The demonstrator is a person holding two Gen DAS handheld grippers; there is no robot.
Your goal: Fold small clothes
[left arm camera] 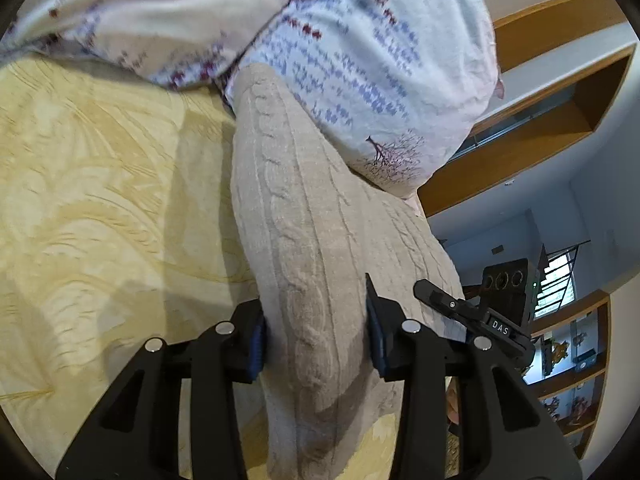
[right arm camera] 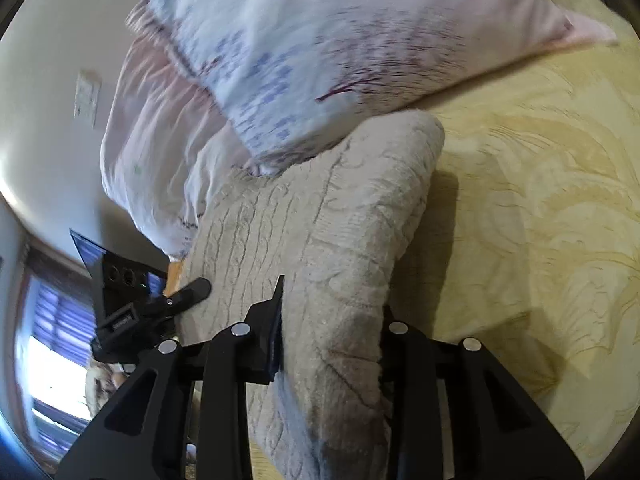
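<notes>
A beige cable-knit garment (left arm camera: 304, 216) hangs lifted above the yellow bedspread (left arm camera: 92, 184). My left gripper (left arm camera: 316, 340) is shut on one bunched edge of it, with knit filling the space between the blue-padded fingers. My right gripper (right arm camera: 332, 340) is shut on another bunched edge of the same garment (right arm camera: 320, 216), whose far corner stands up near the pillows. The right gripper also shows in the left wrist view (left arm camera: 472, 312), close beside the garment; the left gripper shows in the right wrist view (right arm camera: 160, 300).
Pale blue and pink printed pillows (left arm camera: 360, 48) lie just behind the garment, touching it (right arm camera: 312, 48). Wooden shelves (left arm camera: 560, 92) and a window (left arm camera: 556, 284) lie beyond the bed's edge. The bedspread (right arm camera: 540, 208) stretches to the side.
</notes>
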